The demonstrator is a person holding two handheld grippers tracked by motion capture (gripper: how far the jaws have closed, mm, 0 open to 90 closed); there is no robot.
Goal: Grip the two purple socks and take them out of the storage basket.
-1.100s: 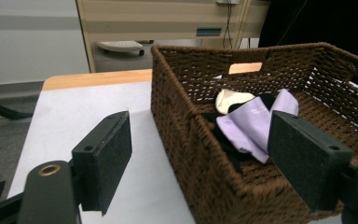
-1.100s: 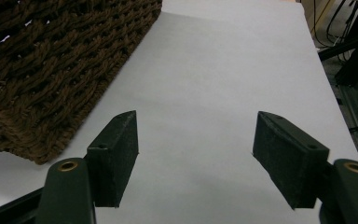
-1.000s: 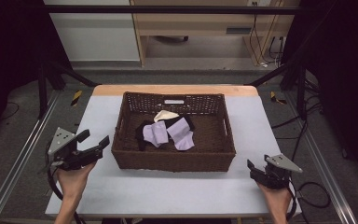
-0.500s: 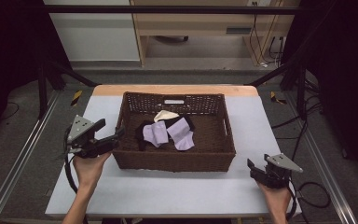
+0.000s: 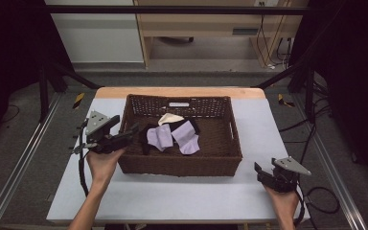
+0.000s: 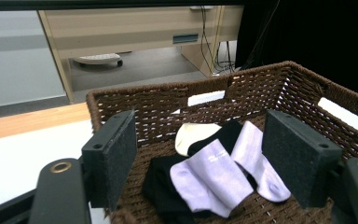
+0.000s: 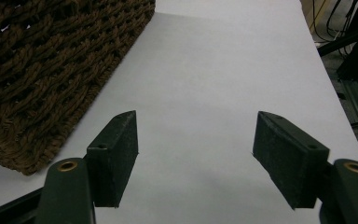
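Over the basket's left rim: the left gripper [image 5: 133,130] pokes toward the pile, jaws spread wide with nothing between the pads; they have just been closing a little, yet the gap is wide.
Right gripper [image 5: 263,174]: rests near the table's right front corner, well apart from the basket, jaws parted and empty above bare tabletop in the right gripper view.
Basket [image 5: 182,166]: brown wicker, rectangular, standing mid-table [image 5: 172,201]; slot handles are cut in its walls.
Where the socks lie: on the basket floor, left of centre, in one loose overlapping heap.
Lilac socks [image 6: 219,175]: two pale purple pieces lying on top, side by side and touching — the nearest to the left gripper's pads.
Black sock [image 6: 163,186]: under and beside the lilac ones, reaching toward the basket's near-left wall.
Cream sock [image 6: 191,135]: behind the others, partly covered by the black fabric.
Handling, as a judgement: light, soft and limp — a sock will drape and sag from any pinch, not fragile, not slippery against the padded jaws.
Where to take hold: likely the raised fold or free end of the top lilac sock, pinched through one layer only.
Risk: a deep bite could gather the black sock beneath too, or snag the weave.
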